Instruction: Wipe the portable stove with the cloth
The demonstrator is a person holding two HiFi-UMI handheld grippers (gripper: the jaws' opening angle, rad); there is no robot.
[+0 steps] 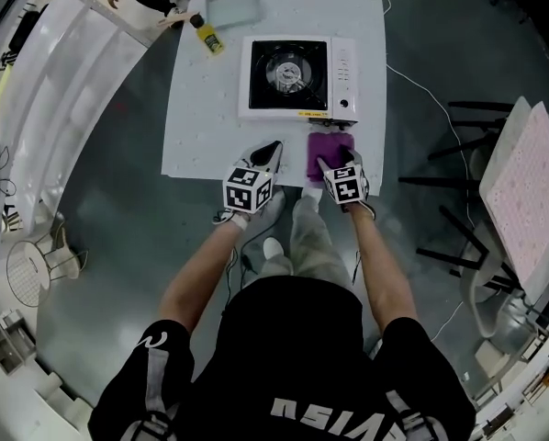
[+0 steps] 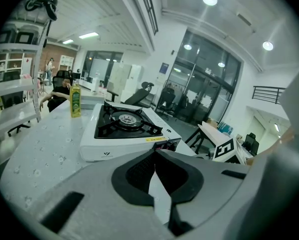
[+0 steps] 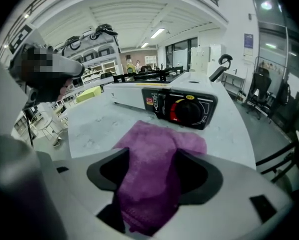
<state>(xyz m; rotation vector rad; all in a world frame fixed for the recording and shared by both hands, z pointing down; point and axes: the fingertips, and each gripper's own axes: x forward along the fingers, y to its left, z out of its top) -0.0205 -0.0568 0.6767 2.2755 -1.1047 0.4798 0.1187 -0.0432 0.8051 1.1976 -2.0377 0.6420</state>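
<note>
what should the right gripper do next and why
Probably close the right gripper on the purple cloth. Its jaws stand apart with the cloth lying between them on the table, not yet gripped, and the portable stove to be wiped sits just beyond.

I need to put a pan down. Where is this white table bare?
The widest free patch is the white table's left half, bordered by the white portable stove, the yellow bottle and the front edge. Crowded: the front right, where the purple cloth and right claw are before the stove; the back strip holds the bottle and a pale rectangular tray.
</note>
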